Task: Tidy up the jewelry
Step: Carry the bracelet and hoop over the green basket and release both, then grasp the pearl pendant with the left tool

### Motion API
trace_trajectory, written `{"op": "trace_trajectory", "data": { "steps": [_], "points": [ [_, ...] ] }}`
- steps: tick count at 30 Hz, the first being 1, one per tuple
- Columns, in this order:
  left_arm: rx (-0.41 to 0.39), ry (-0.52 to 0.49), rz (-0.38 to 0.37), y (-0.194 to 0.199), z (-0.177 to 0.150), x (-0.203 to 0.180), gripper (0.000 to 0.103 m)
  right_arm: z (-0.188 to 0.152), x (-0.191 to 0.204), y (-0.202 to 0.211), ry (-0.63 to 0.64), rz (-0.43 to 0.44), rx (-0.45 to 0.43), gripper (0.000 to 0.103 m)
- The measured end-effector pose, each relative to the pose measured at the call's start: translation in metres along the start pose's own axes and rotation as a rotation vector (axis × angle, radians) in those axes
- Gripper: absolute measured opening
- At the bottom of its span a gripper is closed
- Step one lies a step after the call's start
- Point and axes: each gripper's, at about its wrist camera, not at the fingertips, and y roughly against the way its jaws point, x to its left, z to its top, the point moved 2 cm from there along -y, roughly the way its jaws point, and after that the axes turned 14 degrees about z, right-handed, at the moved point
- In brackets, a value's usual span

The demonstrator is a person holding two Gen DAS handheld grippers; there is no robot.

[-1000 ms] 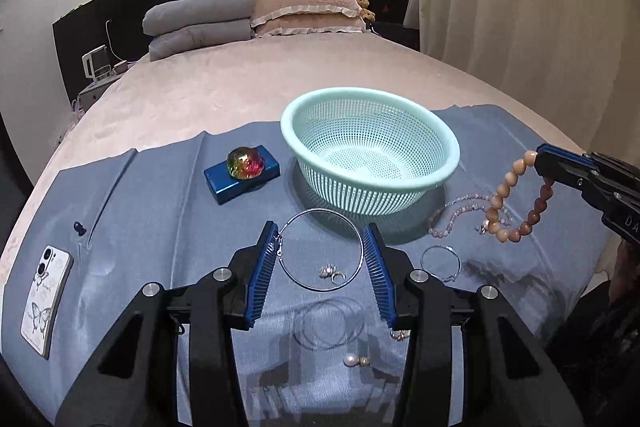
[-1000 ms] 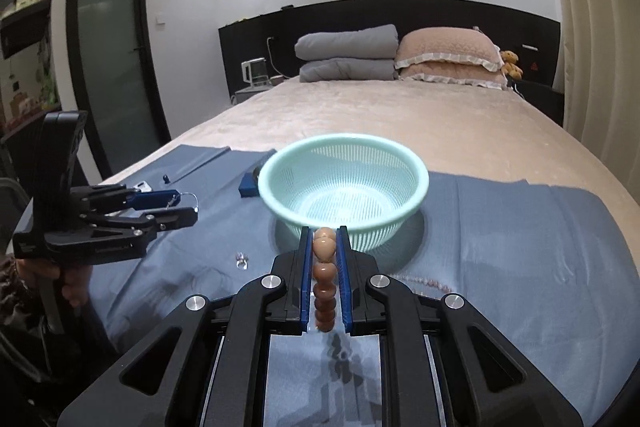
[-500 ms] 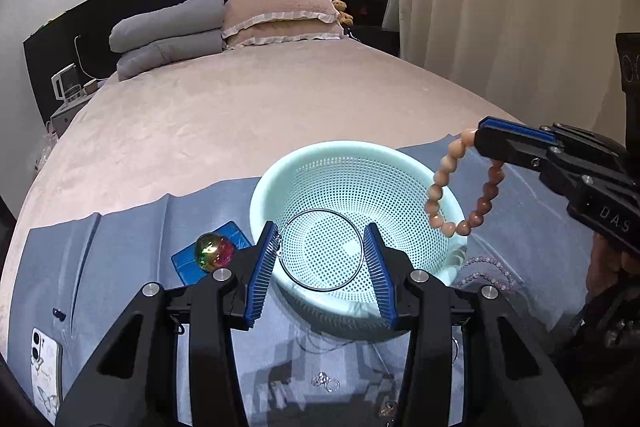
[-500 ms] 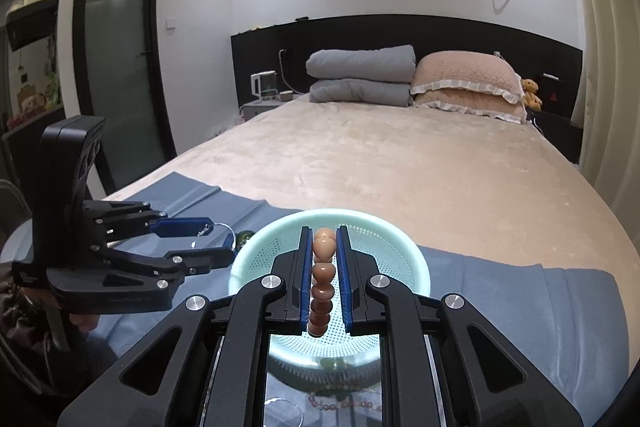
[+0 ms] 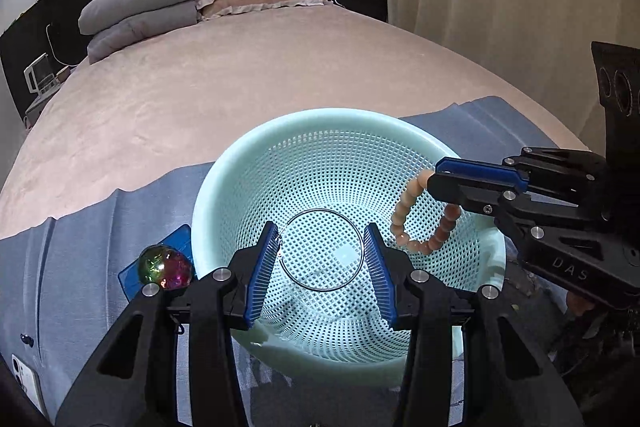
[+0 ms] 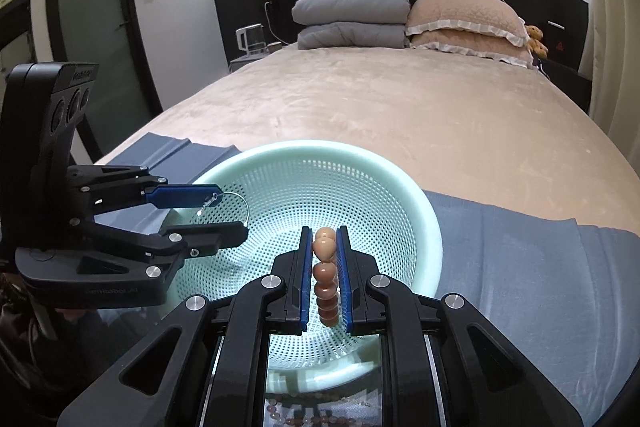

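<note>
Basket: the pale green perforated plastic basket [image 5: 348,155] is sitting on the blue cloth [image 5: 100,227] spread over the bed, directly under both tools; it is looking light and stiff, and its rim is offering the obvious place to take hold.

Bead bracelet: the round wooden bead bracelet [image 5: 404,223] is hanging as a loop over the right half of the basket bowl, above the mesh and not touching it. It is likely behaving as a loose, fairly light string of hard beads, swinging freely, so pinching across a single bead is suiting it best.

Right gripper: the right gripper [image 6: 325,251] is clamping its jaws on the top beads, the remaining beads dangling between and below the blue pads.

Wire hoop: the thin silver wire hoop [image 5: 322,250] is looking very light, springy and easy to bend, with a smooth wire that is probably slipping readily; holding it across its width is seeming safest.

Left gripper: the left gripper [image 5: 322,259] is holding its jaws partly apart with the hoop spanning between the pads, both sides seeming to touch, over the middle of the basket.
</note>
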Motion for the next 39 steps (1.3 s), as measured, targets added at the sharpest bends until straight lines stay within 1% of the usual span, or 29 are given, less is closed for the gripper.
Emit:
{"op": "trace_trajectory", "data": {
  "steps": [4,7,8,9,10,11,12,13,16,19,23,26,32,37,39],
  "points": [
    [0.008,0.007,0.002,-0.001,-0.002,0.002,0.046,-0.002,-0.004,0.0,-0.014,-0.004,-0.001,0.012],
    [-0.001,0.012,0.025,0.001,-0.003,0.006,0.048,-0.002,-0.007,0.003,-0.023,-0.003,-0.017,0.013],
    [-0.009,0.017,0.028,0.004,-0.003,0.007,0.054,-0.001,-0.009,0.005,-0.025,-0.01,-0.024,0.019],
    [-0.018,0.027,0.031,0.008,-0.003,0.01,0.069,-0.001,-0.011,0.009,-0.027,-0.029,-0.039,0.039],
    [-0.03,0.042,0.037,0.012,-0.003,0.014,0.078,0.0,-0.013,0.013,-0.034,-0.051,-0.06,0.052],
    [-0.043,0.056,0.045,0.016,-0.004,0.018,0.086,0.001,-0.015,0.018,-0.039,-0.07,-0.086,0.072],
    [-0.06,0.074,0.053,0.021,-0.004,0.023,0.094,0.002,-0.017,0.023,-0.047,-0.086,-0.111,0.083],
    [-0.074,0.092,0.058,0.026,-0.005,0.028,0.099,0.003,-0.02,0.028,-0.056,-0.096,-0.129,0.086],
    [-0.079,0.12,0.064,0.035,-0.01,0.041,0.097,0.003,-0.026,0.04,-0.082,-0.101,-0.158,0.086],
    [-0.074,0.126,0.095,0.042,-0.019,0.052,0.097,0.001,-0.029,0.051,-0.081,-0.12,-0.175,0.086],
    [-0.037,0.119,0.135,0.046,-0.034,0.065,0.097,-0.005,-0.029,0.062,-0.087,-0.148,-0.181,0.086],
    [-0.013,0.131,0.152,0.049,-0.046,0.073,0.097,-0.013,-0.026,0.07,-0.091,-0.157,-0.178,0.086],
    [0.03,0.148,0.149,0.053,-0.07,0.079,0.097,-0.04,-0.023,0.08,-0.122,-0.184,-0.145,0.086],
    [0.055,0.122,0.128,0.056,-0.091,0.067,0.097,-0.067,-0.018,0.089,-0.191,-0.22,-0.141,0.086],
    [0.057,0.106,0.121,0.058,-0.102,0.062,0.097,-0.078,-0.009,0.089,-0.183,-0.225,-0.127,0.086]
  ]
}}
